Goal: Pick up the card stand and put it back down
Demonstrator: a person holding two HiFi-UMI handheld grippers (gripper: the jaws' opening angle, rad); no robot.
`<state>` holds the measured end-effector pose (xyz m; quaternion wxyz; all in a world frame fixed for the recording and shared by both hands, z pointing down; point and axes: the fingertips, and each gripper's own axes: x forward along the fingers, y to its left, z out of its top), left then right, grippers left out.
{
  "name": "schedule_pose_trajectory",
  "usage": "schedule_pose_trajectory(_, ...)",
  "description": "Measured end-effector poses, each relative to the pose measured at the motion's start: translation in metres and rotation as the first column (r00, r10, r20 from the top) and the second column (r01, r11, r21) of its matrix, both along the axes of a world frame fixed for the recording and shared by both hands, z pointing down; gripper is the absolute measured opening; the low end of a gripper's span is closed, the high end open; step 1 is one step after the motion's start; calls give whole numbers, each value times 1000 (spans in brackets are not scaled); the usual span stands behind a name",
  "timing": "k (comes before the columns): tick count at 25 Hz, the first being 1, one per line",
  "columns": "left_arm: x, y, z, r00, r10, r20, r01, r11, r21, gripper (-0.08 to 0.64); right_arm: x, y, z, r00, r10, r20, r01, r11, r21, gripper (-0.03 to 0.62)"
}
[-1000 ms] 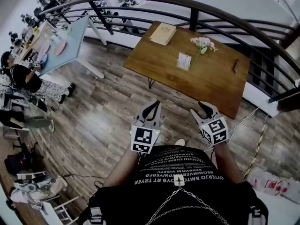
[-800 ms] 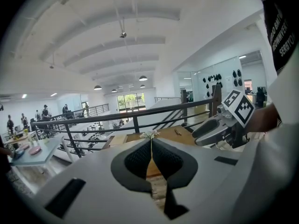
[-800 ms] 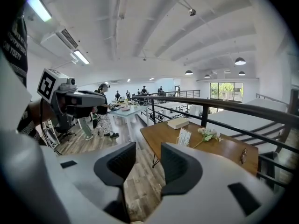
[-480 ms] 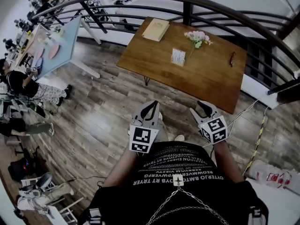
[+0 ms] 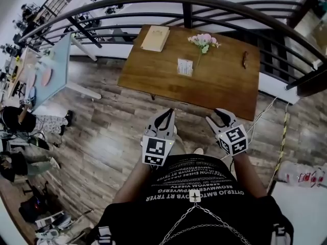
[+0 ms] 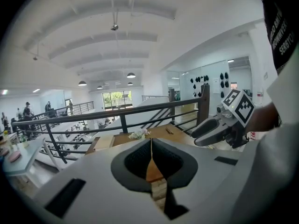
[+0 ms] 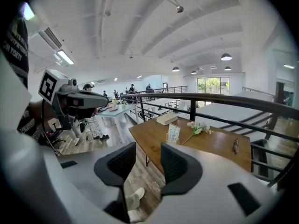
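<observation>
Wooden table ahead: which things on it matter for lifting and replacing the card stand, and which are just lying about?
For the job: card stand, upright mid-table; right gripper, jaws apart after just closing slightly, empty; left gripper, jaws together, empty.
Lying about: book at the far left corner; flowers beside the stand; small dark object toward the right edge.

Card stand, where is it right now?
In the head view the card stand sits near the middle of the wooden table, just left of the pink flowers and nearer than the book.
</observation>
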<state>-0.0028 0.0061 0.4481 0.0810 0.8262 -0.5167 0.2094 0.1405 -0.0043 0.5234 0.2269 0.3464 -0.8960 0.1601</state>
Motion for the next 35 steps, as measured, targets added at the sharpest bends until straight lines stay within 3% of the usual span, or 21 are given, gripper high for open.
schedule_pose_trajectory(14,-57,-106,12,995,98,-26,-99,995,-24,29,-67,-80,10,998,68,-14,-69,997,-30,170)
schedule_pose_trajectory(25,-87,-160,11,981,185,-58,-186,982,-17,29,-115,-134,4,995,93,-46,-95,995,-28,170)
schedule_pose_trajectory(35,-129,-206,8,976,194,-96,-195,981,3,29,-139,-185,-3,988,138,-68,-138,990,-4,172)
